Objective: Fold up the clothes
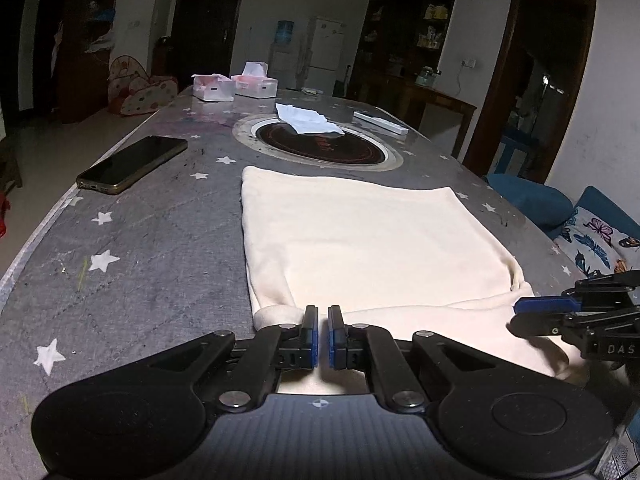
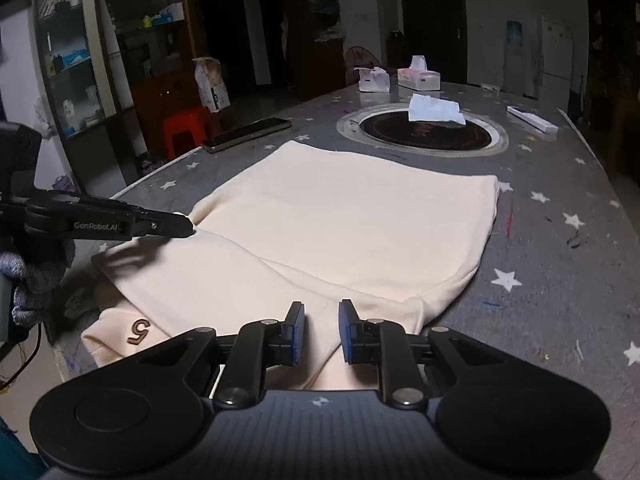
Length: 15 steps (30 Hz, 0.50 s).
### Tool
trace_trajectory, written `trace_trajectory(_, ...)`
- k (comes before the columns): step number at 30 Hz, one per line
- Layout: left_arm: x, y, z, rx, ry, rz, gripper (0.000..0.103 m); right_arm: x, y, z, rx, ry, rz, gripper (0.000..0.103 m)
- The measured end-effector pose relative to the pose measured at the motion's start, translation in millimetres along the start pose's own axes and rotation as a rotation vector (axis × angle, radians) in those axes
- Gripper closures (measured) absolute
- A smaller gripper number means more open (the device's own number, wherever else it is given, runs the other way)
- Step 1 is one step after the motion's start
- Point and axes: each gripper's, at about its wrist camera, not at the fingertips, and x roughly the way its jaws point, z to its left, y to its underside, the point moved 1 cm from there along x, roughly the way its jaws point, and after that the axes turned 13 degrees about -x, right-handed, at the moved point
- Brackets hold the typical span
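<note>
The cream garment [image 1: 360,248] lies half folded across the middle of the surface [image 1: 140,280]. Our left gripper [image 1: 323,336] looks nearly clenched, whether on cloth we cannot tell; our right gripper [image 2: 321,332] is released. A thin pinch may slip and spoil the fold.

Both wrist views low, facing tabletop [image 1: 160,248]

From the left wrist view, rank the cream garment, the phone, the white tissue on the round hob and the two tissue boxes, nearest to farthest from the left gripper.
1. Cream garment, right at the left gripper, under its fingertips.
2. Phone, ahead to the left, by the table edge.
3. White tissue, ahead on the round hob.
4. Tissue boxes, far end, left of centre.
</note>
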Motion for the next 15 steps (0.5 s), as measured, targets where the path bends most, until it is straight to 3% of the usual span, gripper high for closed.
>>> trace_trajectory(3,-8.2,-0.2,-5.4,0.02,0.005,-0.009,0.097,-10.4,-1.8,6.0,-0.022,-0.021,-0.017,0.085)
trace_trajectory(7,-25.1,6.2,-21.7,0.076,0.068,-0.013,0.096,-15.2,0.3,16.1,-0.054,-0.072,-0.013,0.085)
trace_trajectory(15,-37.3,29.6,-25.1,0.167,0.087,0.068,0.092,-20.6,9.6,25.2,-0.113,-0.072,0.017,0.078)
